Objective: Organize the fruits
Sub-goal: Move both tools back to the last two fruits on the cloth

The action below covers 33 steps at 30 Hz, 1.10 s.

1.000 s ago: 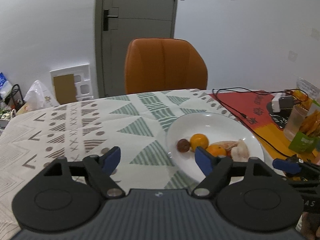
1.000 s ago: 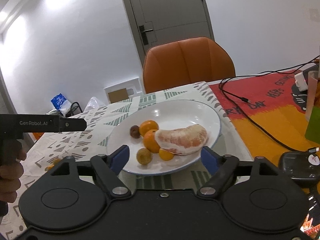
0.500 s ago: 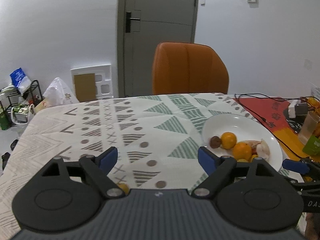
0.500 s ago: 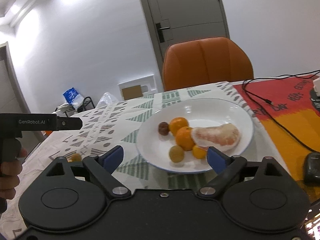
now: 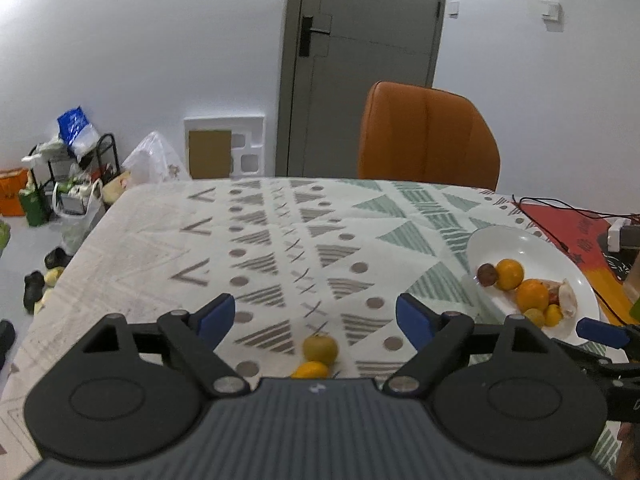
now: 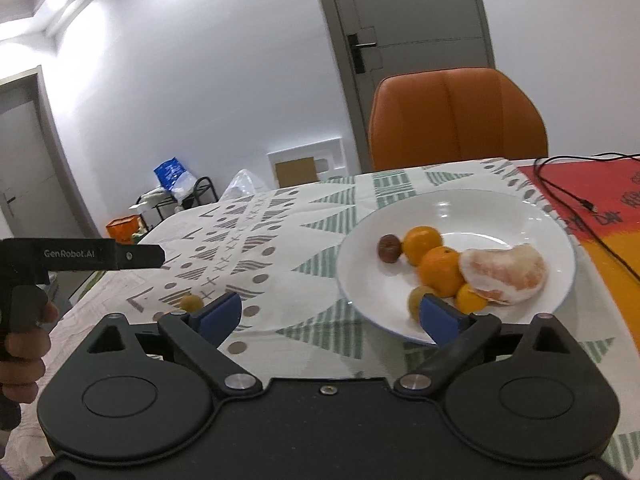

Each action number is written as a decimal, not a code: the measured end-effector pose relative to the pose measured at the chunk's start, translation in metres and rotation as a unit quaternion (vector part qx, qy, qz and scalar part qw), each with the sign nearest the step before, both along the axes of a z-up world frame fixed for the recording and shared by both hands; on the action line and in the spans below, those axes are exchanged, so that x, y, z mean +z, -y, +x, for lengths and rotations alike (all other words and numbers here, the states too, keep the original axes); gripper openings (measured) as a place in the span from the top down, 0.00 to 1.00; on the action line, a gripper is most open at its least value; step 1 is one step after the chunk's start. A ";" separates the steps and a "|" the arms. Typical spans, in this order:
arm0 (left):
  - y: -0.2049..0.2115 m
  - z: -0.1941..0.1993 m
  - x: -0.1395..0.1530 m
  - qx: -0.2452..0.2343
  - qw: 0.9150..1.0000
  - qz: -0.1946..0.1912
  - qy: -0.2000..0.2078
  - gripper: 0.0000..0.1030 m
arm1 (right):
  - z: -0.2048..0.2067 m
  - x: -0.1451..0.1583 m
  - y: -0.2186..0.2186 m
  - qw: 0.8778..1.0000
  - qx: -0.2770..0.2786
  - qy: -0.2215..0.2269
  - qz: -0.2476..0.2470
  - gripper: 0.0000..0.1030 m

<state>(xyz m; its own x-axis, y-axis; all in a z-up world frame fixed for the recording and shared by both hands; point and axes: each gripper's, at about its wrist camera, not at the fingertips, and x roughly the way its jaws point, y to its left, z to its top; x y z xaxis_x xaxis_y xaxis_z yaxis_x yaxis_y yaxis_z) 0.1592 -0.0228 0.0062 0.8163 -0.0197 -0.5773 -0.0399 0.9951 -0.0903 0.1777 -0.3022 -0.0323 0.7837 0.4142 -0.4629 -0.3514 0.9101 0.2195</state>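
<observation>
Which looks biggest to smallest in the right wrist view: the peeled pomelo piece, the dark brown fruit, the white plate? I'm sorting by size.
1. white plate
2. peeled pomelo piece
3. dark brown fruit

The fruits lie on the plate at similar distance, so the order is fairly safe.

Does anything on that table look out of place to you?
Yes. Two small fruits, a yellow-green one and an orange one, lie loose on the tablecloth, apart from the white plate that holds the rest. The left gripper is open above them.
</observation>
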 end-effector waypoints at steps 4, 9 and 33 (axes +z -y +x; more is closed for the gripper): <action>-0.012 -0.003 -0.006 0.014 1.000 -0.005 -0.007 0.16 | 0.000 -0.002 -0.011 1.000 0.016 -0.003 -0.008 0.06; -0.020 -0.007 -0.012 0.016 1.000 -0.011 -0.010 0.16 | 0.003 -0.003 -0.022 0.999 0.033 -0.005 -0.014 0.04; -0.014 0.006 -0.051 -0.013 0.998 -0.038 -0.048 0.44 | 0.012 -0.004 -0.039 0.997 0.065 -0.008 -0.035 0.04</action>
<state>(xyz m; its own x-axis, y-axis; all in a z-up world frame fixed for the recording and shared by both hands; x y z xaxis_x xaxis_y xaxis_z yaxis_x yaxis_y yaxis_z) 0.1649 -0.0088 -0.0446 0.7559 -0.0874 -0.6489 -0.0257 0.9863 -0.1628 0.1899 -0.2634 -0.0368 0.7173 0.4783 -0.5067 -0.4649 0.8702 0.1633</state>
